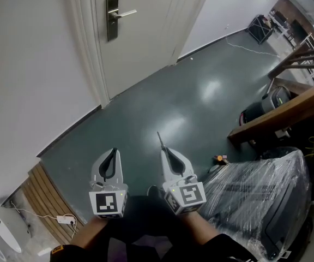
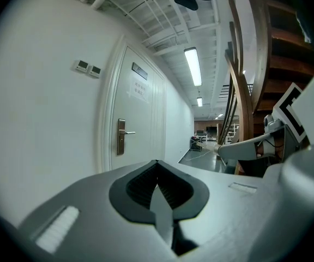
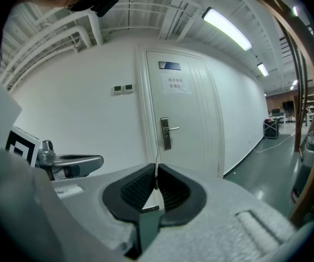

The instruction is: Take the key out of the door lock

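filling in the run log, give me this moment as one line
right tool: shut on key | left tool: shut, empty | door lock: ahead, apart from both tools | step: key out

This is a hallway in an office or works building, not a home. A white door [image 1: 140, 37] with a metal lever handle [image 1: 113, 16] carries a printed notice [image 3: 174, 83], with a small nameplate [image 3: 170, 65] above it. Two small control panels [image 3: 123, 89] sit on the plain white wall [image 1: 31, 64] beside the frame. The floor [image 1: 168, 108] is glossy dark green, and a loose cable [image 1: 249, 49] trails across it. Overhead the ceiling is bare, with white pipes [image 3: 119, 10] and strip lights [image 3: 228, 29]. A timber stair [image 1: 288, 111] rises on one side, and a bulky load wrapped in plastic film [image 1: 260, 195] stands under it.
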Available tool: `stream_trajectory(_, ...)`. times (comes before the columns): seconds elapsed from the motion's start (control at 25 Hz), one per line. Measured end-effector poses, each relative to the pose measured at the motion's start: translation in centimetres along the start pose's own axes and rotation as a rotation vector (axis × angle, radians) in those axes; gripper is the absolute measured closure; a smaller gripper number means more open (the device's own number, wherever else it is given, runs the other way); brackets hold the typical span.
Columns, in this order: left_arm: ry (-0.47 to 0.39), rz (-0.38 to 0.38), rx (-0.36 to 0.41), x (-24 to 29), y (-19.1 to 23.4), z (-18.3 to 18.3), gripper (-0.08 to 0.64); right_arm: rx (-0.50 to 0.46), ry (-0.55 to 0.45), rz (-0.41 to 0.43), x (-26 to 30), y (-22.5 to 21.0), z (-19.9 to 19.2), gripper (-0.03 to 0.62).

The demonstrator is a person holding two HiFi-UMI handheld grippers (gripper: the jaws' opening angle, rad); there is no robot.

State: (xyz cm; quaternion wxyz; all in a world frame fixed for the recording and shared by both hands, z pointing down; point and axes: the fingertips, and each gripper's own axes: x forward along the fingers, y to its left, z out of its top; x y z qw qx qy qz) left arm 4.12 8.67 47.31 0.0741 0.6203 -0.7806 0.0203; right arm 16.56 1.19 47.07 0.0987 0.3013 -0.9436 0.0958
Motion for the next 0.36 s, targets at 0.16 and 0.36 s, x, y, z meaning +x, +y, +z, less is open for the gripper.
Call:
stream_trajectory(0.16, -0.009, -0.007, -0.003, -0.2, 0.4, 0.1, 0.543, -0.004, -0.004, 0.007, 0.2, 0.6, 0.0, 0.577)
stream_trajectory(0.36, -0.017, -0.007, -0.013, -0.3, 1.4, -0.1, 0.543, -0.007, -0.004, 0.004, 0.6, 1.4, -0.1, 0.578)
